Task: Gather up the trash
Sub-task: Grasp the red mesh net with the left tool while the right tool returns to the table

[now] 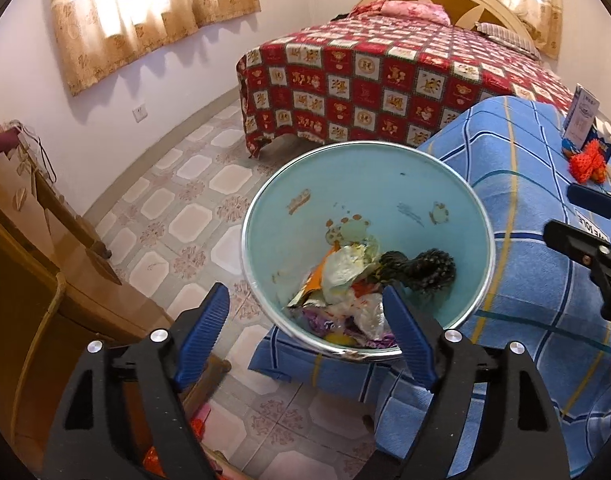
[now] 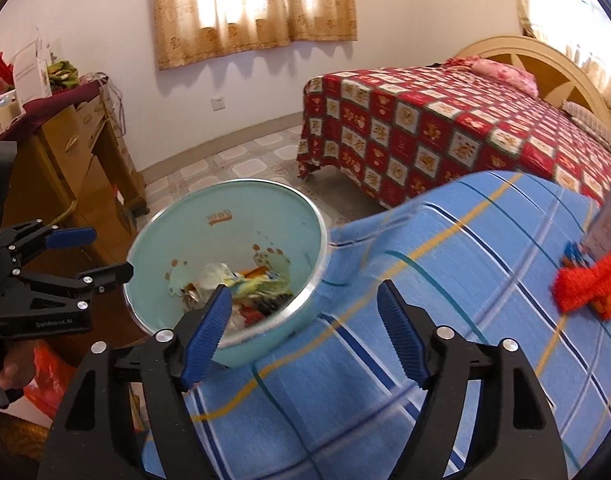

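Left wrist view: the left gripper (image 1: pixel 305 316) fills the lower part of the frame with its jaws spread wide and nothing between them, its ribbed blue fingertips (image 1: pixel 203 332) on black arms framing the bin below. The trash bin (image 1: pixel 317 216) sits in the frame's center, a round pale-turquoise bucket with a shiny metal rim and faded cartoon prints on its inner wall. At its bottom lies a heap of trash (image 1: pixel 345 280): crumpled white plastic, orange and purple wrappers, and a dark knobbly mesh-like lump. The bin touches the edge of a table under a blue checked cloth (image 1: pixel 525 208) with white, yellow and dark stripes. On that cloth, at the right edge of the frame, lie an orange net scrap (image 1: pixel 587 164) and an upright printed carton (image 1: pixel 583 120).

In the right wrist view, the right gripper (image 2: pixel 305 312) hangs above the cloth with jaws equally wide apart and empty, the left one's fingertip over the bin's near rim. The floor is patterned tile (image 1: pixel 185 200); a bed with a red patchwork spread (image 2: pixel 445 136) stands in the upper right.
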A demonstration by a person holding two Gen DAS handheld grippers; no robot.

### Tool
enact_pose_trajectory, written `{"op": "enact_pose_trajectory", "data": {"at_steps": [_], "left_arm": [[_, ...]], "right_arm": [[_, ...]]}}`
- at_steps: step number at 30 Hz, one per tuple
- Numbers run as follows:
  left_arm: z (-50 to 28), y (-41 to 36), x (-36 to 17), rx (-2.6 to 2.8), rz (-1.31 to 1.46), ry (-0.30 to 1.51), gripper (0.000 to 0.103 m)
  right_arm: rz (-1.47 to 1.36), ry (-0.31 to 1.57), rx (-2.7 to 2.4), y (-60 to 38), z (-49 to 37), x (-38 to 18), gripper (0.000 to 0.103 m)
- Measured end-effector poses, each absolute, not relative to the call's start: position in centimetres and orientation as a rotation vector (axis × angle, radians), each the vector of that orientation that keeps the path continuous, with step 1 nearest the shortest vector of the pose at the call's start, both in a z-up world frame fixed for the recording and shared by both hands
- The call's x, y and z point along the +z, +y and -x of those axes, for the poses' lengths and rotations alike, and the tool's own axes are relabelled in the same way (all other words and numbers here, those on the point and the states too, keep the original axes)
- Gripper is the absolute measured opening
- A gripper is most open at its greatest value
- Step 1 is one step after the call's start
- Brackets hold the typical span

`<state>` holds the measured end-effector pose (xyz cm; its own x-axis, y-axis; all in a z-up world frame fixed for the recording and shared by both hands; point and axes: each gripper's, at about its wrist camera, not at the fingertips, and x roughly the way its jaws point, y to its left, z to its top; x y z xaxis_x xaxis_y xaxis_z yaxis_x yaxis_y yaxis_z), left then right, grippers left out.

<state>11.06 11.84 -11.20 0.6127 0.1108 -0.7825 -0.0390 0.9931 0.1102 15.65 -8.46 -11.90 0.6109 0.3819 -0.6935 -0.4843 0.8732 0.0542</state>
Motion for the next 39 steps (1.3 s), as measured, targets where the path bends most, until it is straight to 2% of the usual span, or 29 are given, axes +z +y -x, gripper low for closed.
{"op": "enact_pose_trajectory", "data": {"at_steps": [3,5,14,26,39], "left_arm": [[-11.0,10.1,-11.7,0.071,-0.122,0.901,0.080],[-11.1,8.3,-12.1,0.061,-0.172,0.896,0.085],[-13.2,1.5,-10.8,-0.012,-0.215,0.842,0.085],[-19.3,-12.0,-10.7,-0.177,-0.278,0.860,0.087],[-25.5,-22.8,-11.5,-0.314,-0.322,0.915,0.087]], "right_arm": [[0.124,0.765,0.457,-11.0,-15.0,-12.0,0.081],[0.110,0.763,0.420,-12.9,-14.7,-12.1,0.082],[0.013,0.772,0.183,-24.2,-13.4,-12.5,0.084],[-0.173,0.779,-0.176,-40.2,-13.1,-13.1,0.088],[-0.302,0.830,-0.299,-48.7,-13.2,-14.1,0.090]]}}
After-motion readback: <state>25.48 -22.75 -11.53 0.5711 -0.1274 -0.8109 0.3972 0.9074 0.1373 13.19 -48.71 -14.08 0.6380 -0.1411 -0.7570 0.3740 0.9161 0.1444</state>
